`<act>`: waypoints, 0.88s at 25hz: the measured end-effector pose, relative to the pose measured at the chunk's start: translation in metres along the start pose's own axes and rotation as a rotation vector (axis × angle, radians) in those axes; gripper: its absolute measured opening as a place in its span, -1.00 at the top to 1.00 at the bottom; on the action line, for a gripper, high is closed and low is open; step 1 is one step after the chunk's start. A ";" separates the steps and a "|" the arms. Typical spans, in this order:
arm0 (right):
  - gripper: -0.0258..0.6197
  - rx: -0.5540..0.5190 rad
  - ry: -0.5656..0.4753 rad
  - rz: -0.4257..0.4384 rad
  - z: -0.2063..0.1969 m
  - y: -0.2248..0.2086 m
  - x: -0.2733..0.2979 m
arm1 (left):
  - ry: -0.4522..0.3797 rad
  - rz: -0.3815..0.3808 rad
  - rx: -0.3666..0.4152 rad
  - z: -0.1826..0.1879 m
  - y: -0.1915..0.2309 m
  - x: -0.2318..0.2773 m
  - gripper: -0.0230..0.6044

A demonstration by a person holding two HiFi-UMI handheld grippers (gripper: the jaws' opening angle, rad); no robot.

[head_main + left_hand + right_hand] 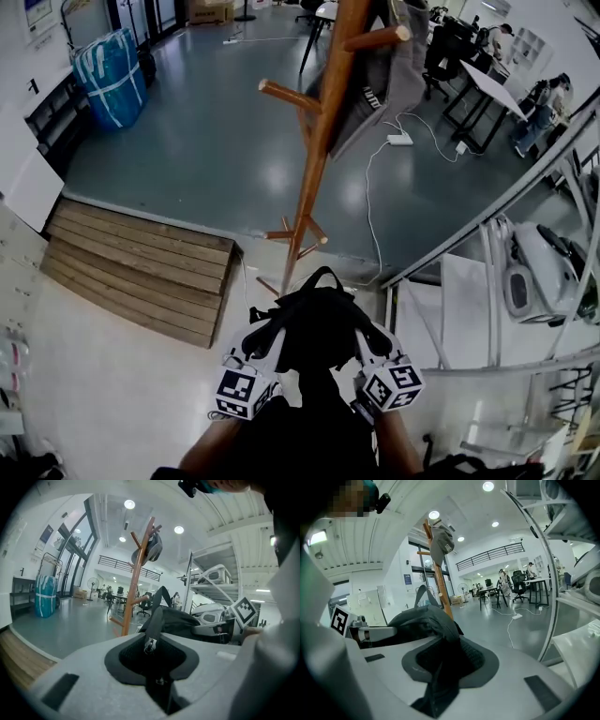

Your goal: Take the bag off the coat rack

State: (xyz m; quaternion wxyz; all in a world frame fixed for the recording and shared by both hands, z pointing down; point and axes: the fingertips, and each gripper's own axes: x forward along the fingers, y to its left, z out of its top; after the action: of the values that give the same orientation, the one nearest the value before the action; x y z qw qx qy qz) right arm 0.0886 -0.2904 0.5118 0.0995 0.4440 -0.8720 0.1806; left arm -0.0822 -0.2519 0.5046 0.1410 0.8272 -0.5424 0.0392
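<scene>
Head view: black fabric bag (314, 323) hangs clear of tall wooden coat rack (319, 141); only gripper views show left gripper (157, 667) & right gripper (440, 677) jaws, all 4 pinched narrow on its fabric, left beside metal zip pull (150, 645).

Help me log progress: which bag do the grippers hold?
The black bag, shut in the left gripper and right gripper; the grey bag hangs on the coat rack.

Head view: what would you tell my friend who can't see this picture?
A black fabric bag is clamped on each side by the white left gripper and the white right gripper, low in the picture. Beyond it a tall brown wooden coat rack stands on a shiny grey floor, with a grey garment hanging from an upper peg.
</scene>
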 end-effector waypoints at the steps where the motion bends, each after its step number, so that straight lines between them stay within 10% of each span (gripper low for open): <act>1: 0.65 0.004 -0.002 -0.007 -0.001 0.003 -0.003 | -0.001 -0.010 0.002 0.000 -0.001 -0.003 0.69; 22: 0.65 0.053 0.010 0.057 -0.032 0.013 -0.056 | 0.014 0.016 -0.011 -0.018 -0.041 -0.048 0.69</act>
State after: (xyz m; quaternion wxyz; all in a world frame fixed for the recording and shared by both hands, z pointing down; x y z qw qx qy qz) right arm 0.1113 -0.2290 0.5198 0.0868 0.4206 -0.8787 0.2087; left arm -0.0633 -0.1894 0.5039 0.1490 0.8219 -0.5481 0.0434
